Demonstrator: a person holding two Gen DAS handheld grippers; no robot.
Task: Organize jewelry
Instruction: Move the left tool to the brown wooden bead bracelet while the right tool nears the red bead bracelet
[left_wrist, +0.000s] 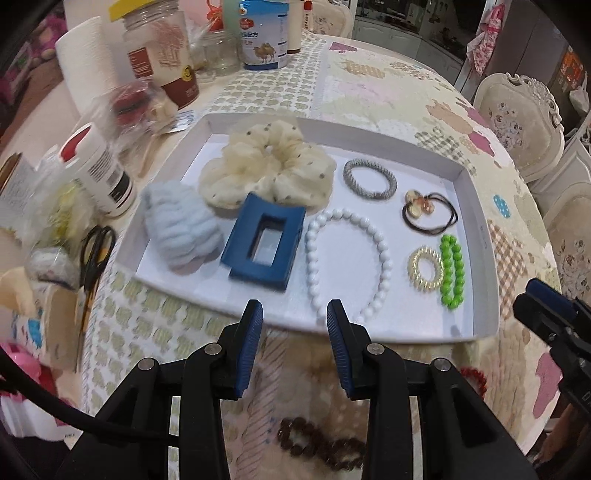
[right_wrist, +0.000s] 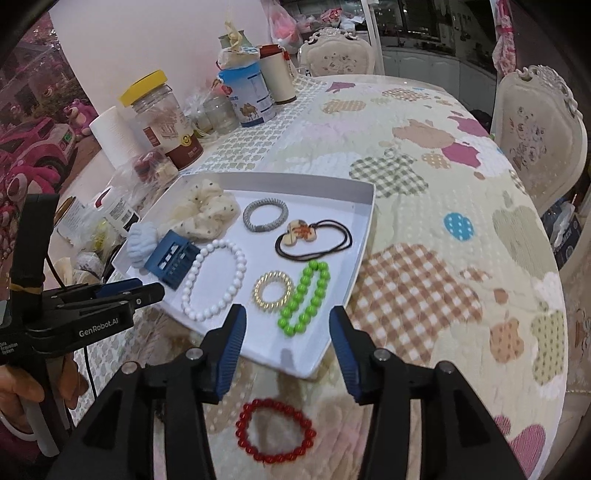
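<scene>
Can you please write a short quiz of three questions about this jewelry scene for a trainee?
1. True or false: the red bead bracelet lies inside the white tray.
2. Which item lies right beside the green bead bracelet? A) gold coil hair tie B) blue hair claw C) grey bracelet
3. Fill in: the jaws of the right gripper are ____ and hold nothing.

Key: 1 false, it lies on the tablecloth in front of the tray. 2 A. 3 open.
</scene>
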